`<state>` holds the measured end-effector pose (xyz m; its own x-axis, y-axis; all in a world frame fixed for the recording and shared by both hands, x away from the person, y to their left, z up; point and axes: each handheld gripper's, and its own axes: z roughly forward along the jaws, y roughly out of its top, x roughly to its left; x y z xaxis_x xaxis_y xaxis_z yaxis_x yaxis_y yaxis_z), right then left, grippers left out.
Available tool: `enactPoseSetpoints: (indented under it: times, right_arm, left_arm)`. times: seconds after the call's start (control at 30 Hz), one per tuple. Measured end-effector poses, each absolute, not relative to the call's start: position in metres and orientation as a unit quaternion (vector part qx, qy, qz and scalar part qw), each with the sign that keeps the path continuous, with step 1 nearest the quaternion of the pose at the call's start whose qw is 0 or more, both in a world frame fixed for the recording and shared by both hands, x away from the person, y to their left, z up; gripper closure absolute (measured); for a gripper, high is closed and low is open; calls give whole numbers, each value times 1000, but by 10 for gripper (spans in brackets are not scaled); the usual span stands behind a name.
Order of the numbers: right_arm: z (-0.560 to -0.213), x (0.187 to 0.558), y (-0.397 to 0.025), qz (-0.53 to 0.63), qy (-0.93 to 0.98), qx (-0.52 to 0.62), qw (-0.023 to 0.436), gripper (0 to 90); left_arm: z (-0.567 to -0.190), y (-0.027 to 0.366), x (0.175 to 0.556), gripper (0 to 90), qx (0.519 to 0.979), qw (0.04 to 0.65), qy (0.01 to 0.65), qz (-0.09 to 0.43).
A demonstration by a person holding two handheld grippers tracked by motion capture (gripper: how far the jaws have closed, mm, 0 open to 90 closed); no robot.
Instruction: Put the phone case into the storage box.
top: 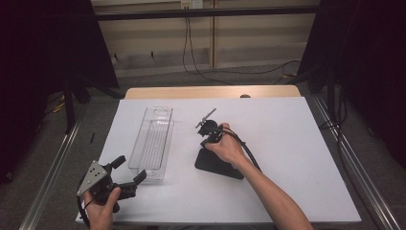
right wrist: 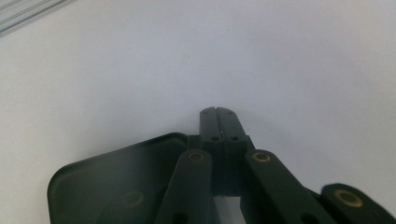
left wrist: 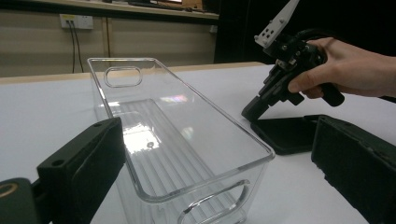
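Your left gripper [top: 128,173] sits at the near left corner of the table [top: 287,124], just before the near end of the bin [top: 152,143], which runs lengthwise away from you. Right of the bin lies the flat lid [top: 216,164]. Your right gripper [top: 205,143] rests at the lid's far edge.

The counter [top: 287,143] was covered in white, its far wooden edge bare; a clear plastic bin [top: 153,141] lay lengthwise left of centre; a flat black plate [top: 218,165] lay just right of it.
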<state>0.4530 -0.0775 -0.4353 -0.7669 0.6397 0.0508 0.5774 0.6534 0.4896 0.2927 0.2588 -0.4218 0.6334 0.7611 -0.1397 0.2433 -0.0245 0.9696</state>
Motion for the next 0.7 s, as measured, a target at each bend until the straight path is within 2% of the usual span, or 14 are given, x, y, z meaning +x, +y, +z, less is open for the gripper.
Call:
enactPoseSetpoints:
  times: [0.7]
  right_arm:
    - [-437,425,-62,273,916,292,40,900]
  left_arm:
    - [-423,256,293,30,685,590,368,215]
